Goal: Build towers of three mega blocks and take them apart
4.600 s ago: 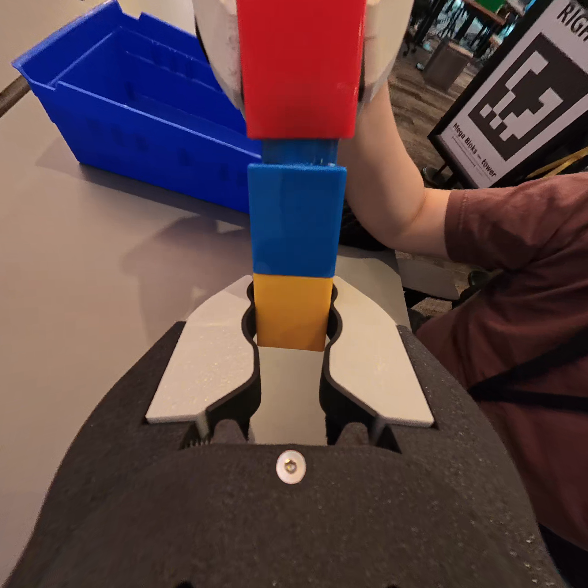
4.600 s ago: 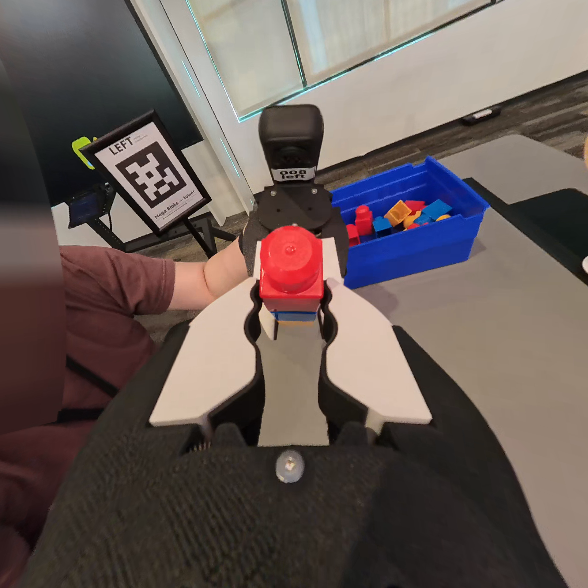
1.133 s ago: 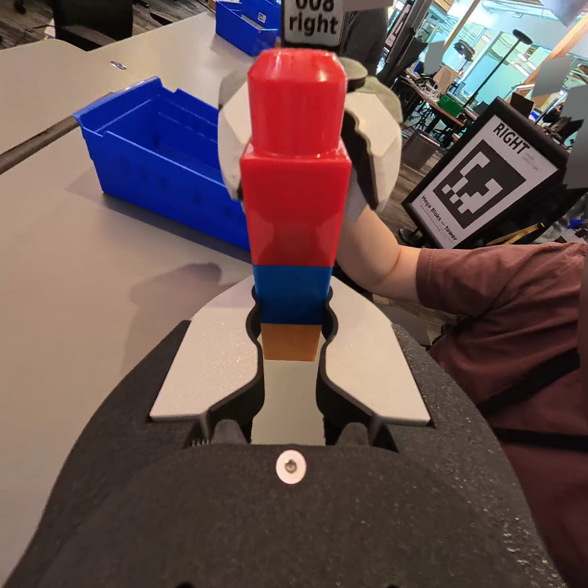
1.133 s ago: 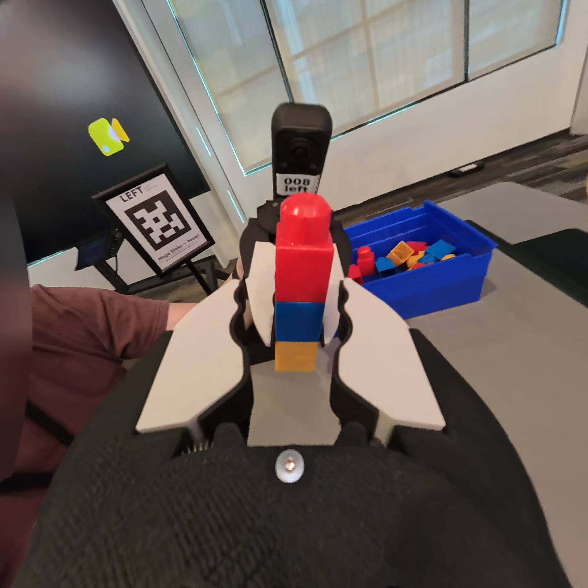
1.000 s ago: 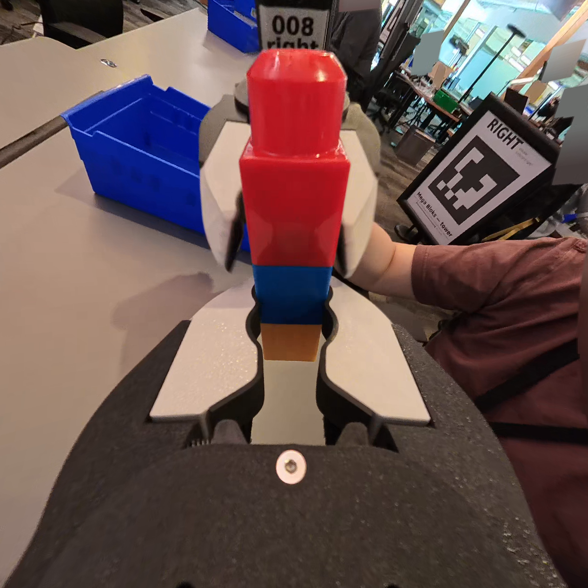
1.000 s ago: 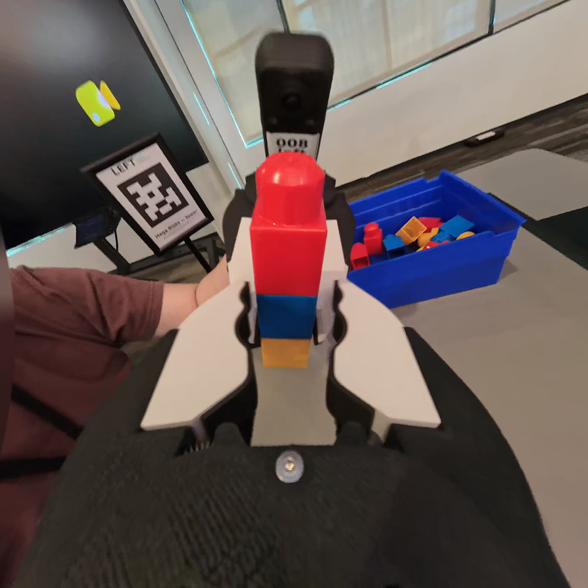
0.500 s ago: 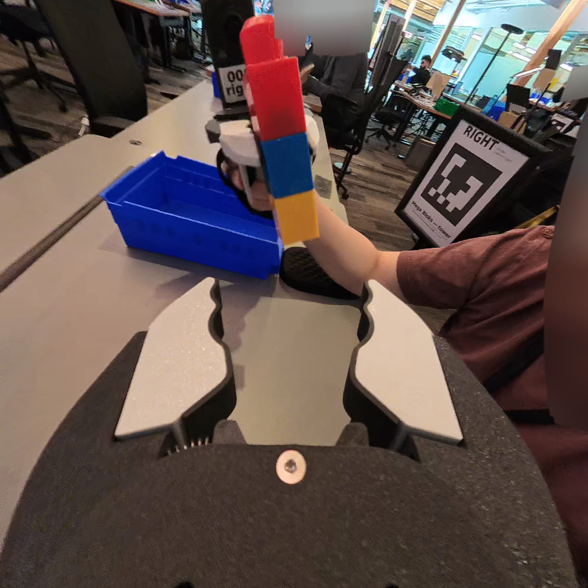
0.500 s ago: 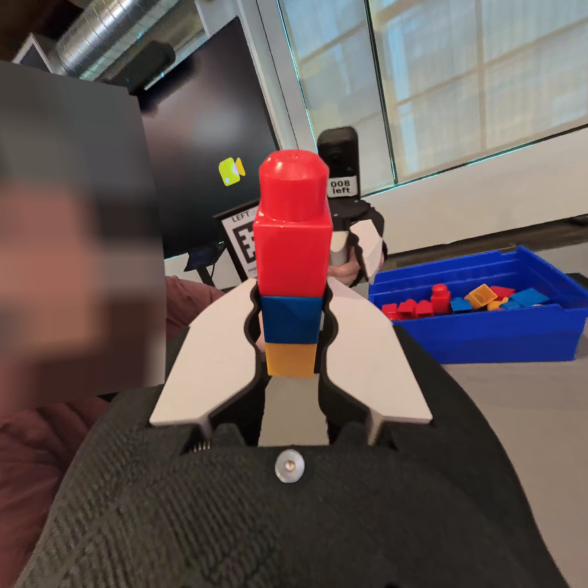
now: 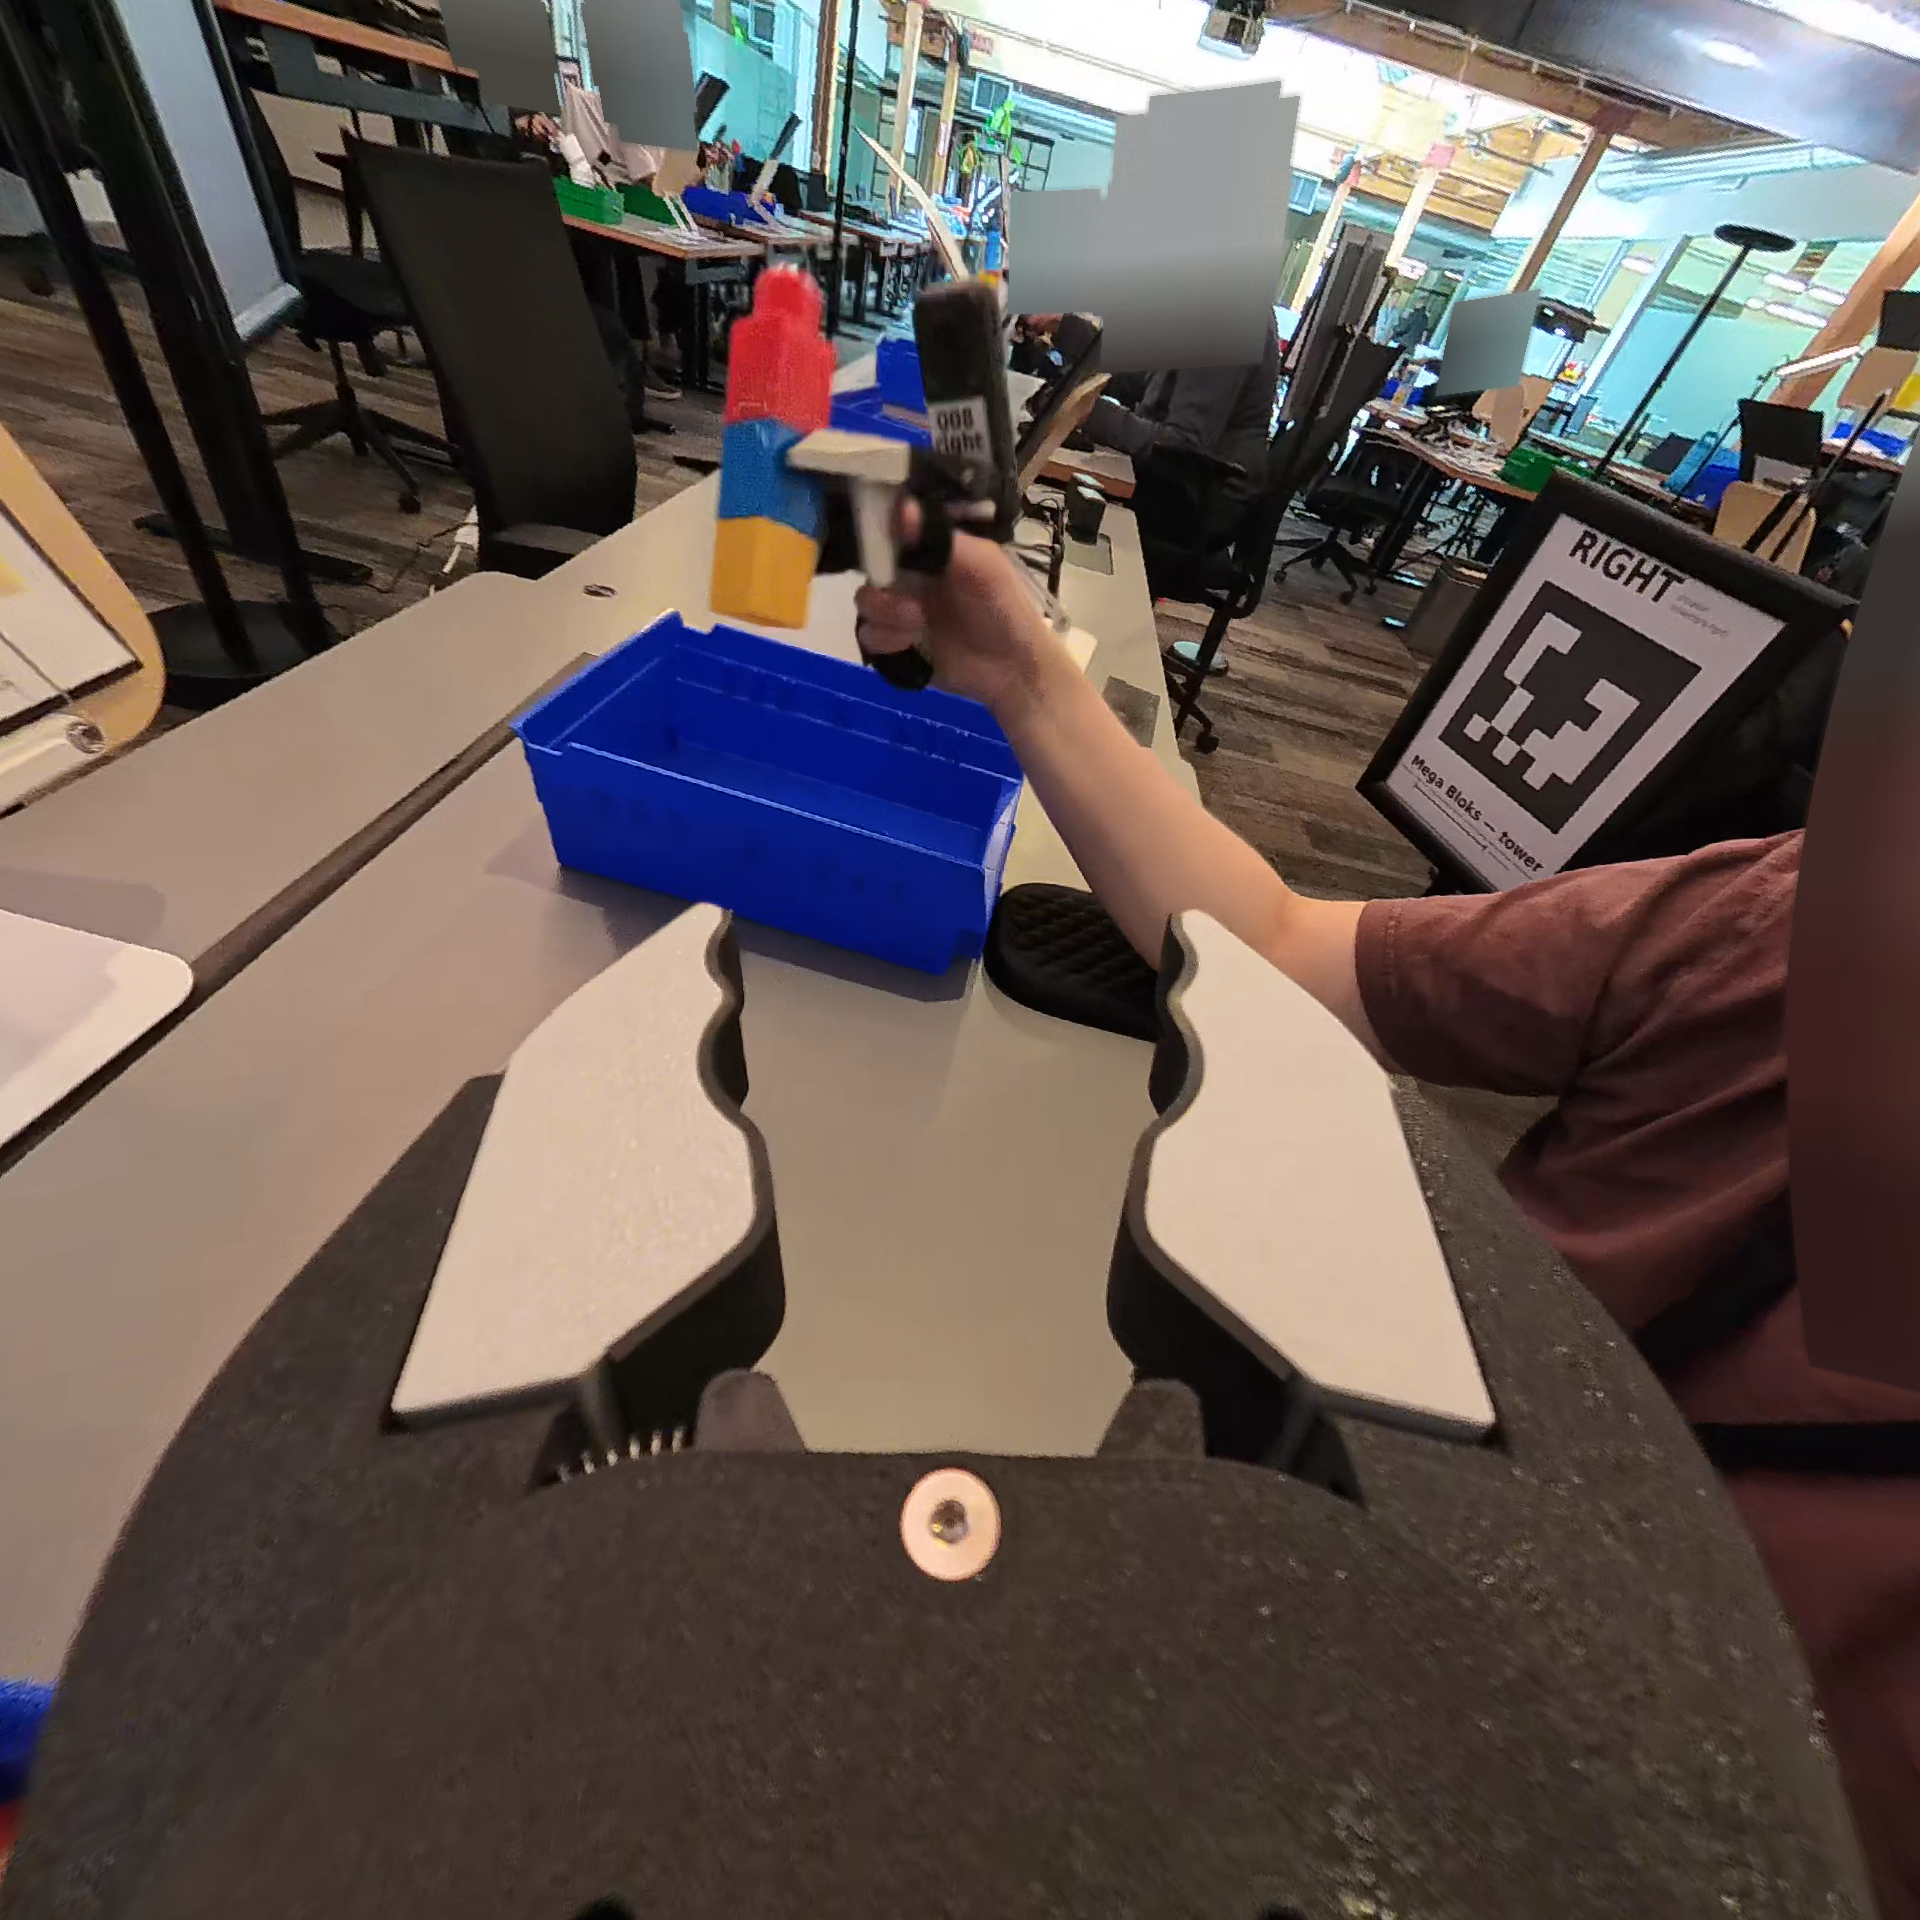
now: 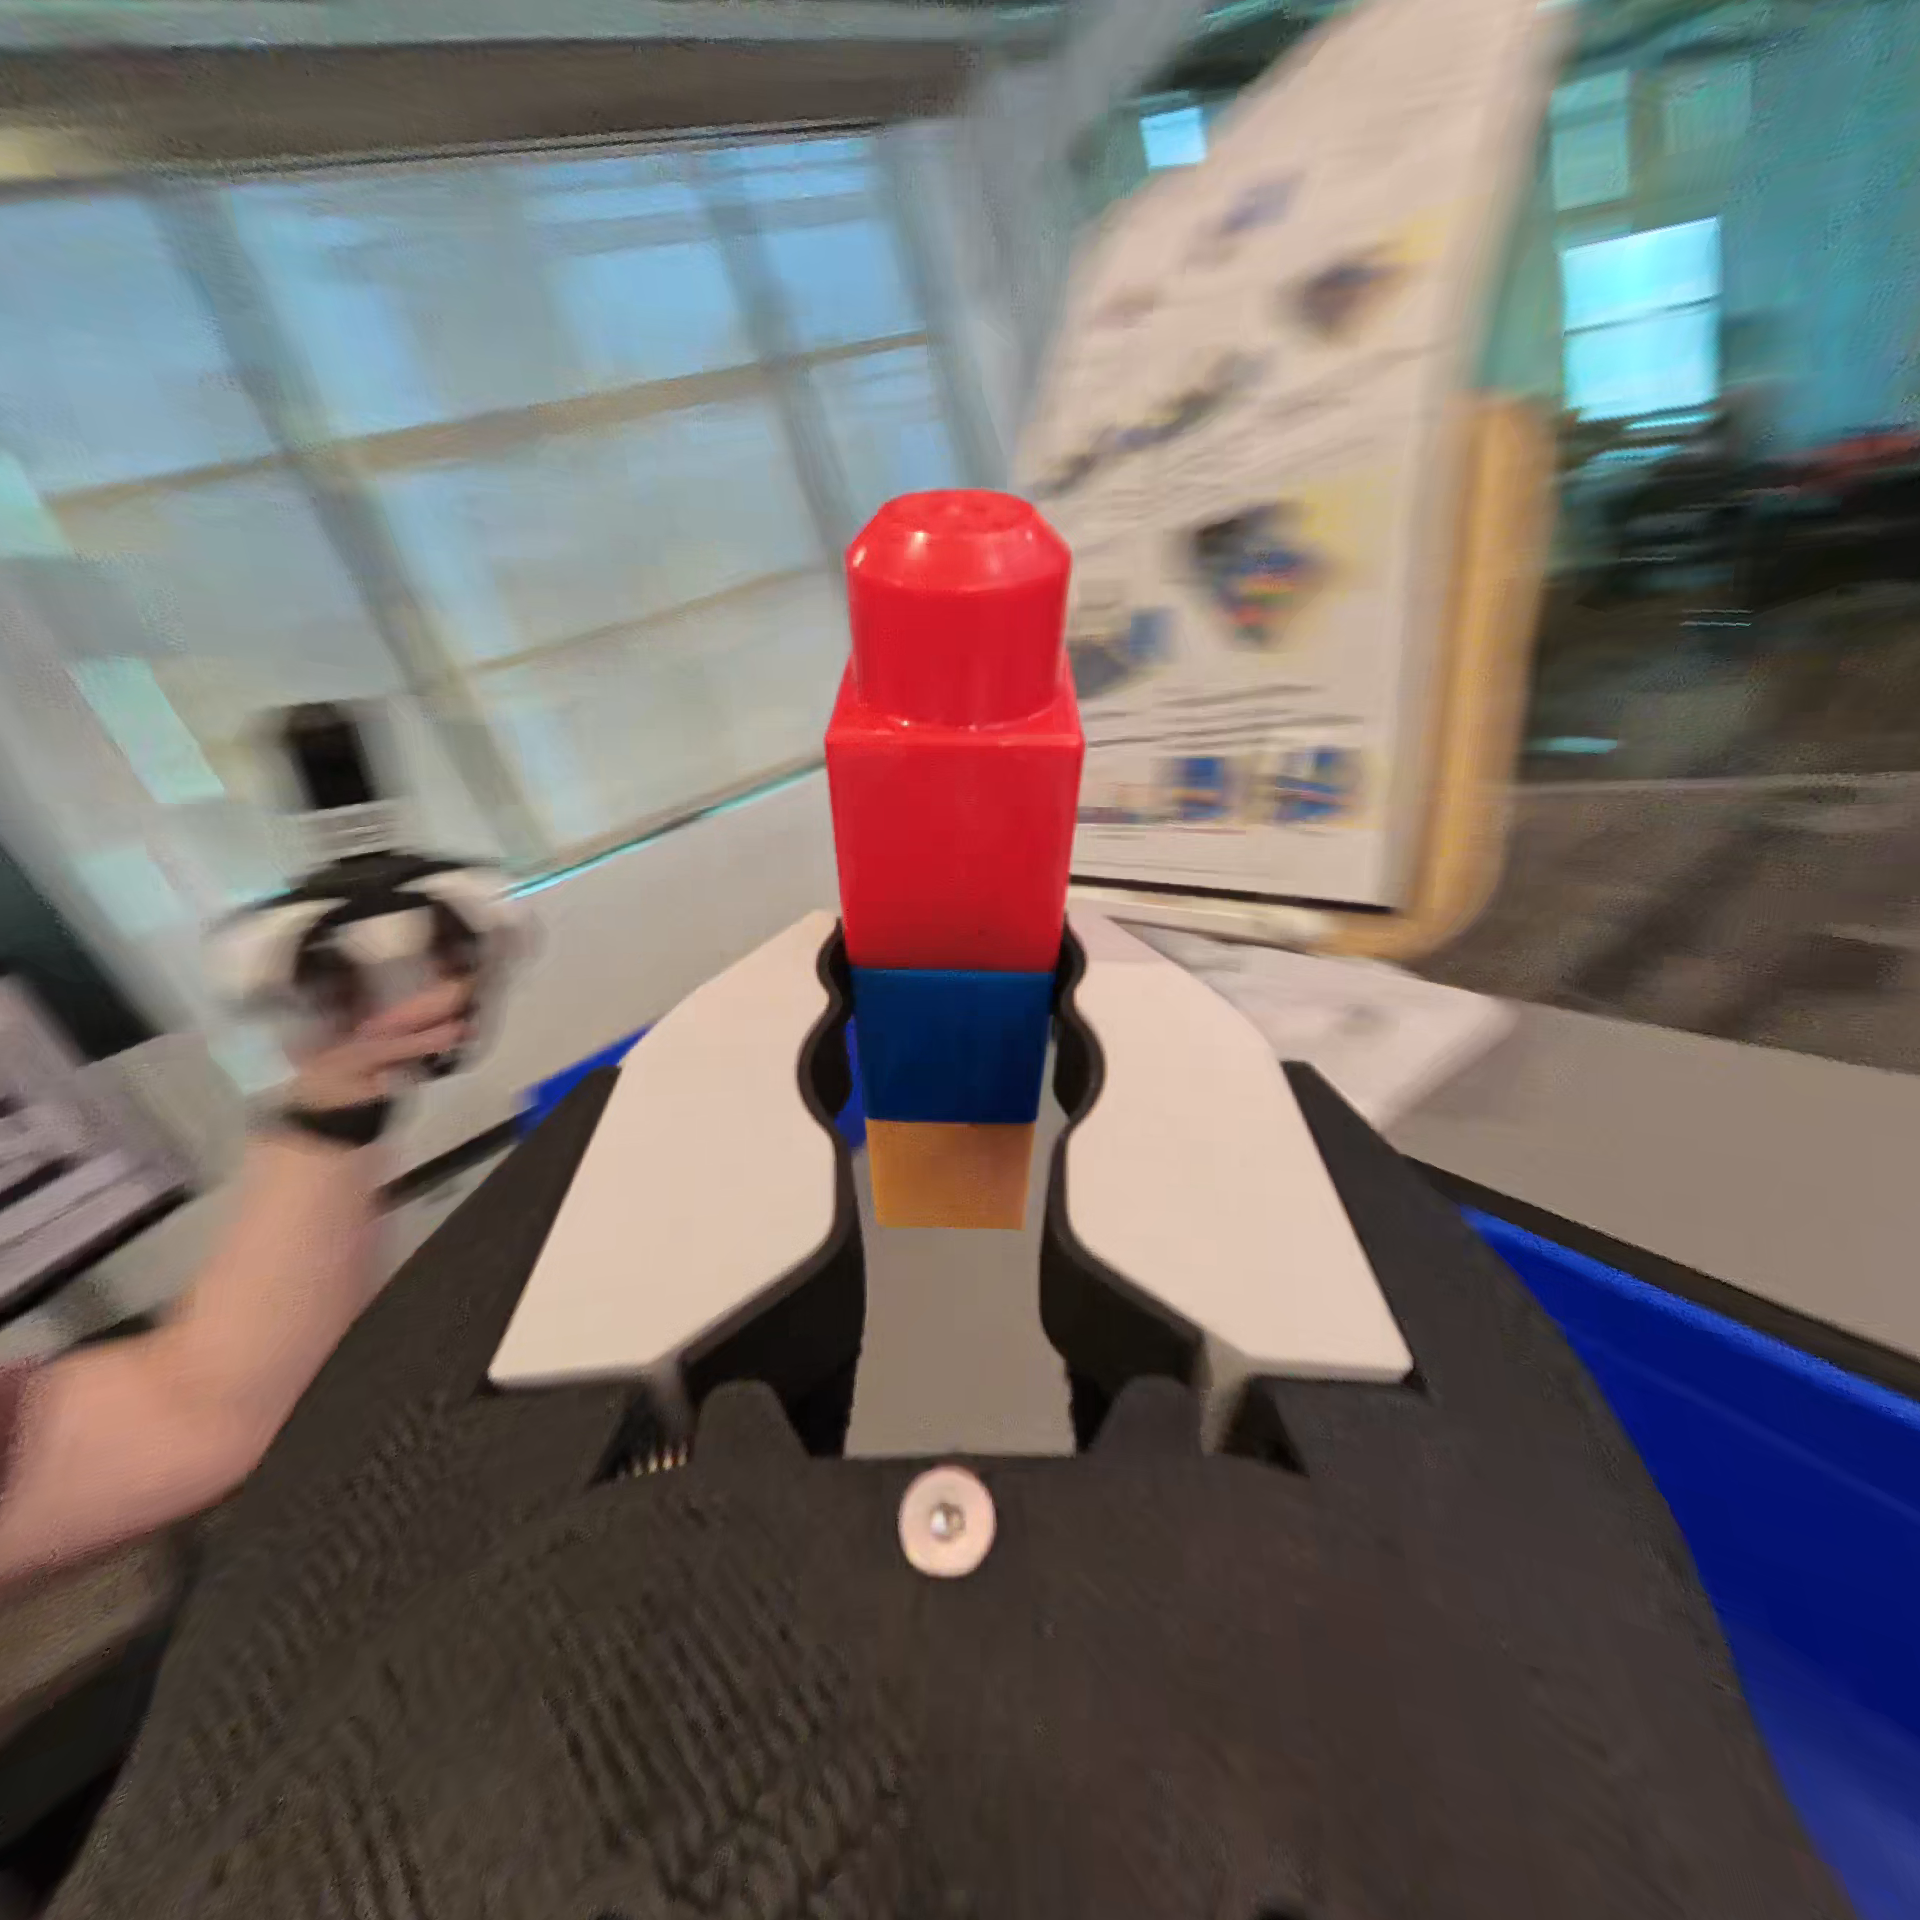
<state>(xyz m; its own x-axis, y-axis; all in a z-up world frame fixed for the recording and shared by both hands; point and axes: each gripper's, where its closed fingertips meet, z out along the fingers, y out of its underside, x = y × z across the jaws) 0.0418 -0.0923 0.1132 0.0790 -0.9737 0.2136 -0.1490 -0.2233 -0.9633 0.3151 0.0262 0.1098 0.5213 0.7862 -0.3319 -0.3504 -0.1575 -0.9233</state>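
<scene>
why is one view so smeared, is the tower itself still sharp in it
Right wrist view: background streaked by motion blur, yet the tower between the right gripper's pads stays sharp. Left wrist view: mostly crisp, tower slightly soft, straight lines bowed by the wide lens.

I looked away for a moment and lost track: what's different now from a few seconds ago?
The left gripper let go of the three-block tower and now stands open with nothing between its fingers. The right gripper, which had closed on the tower's blue block, carried it up and away, above the blue bin. The tower is still joined: red on top, blue, yellow.
</scene>
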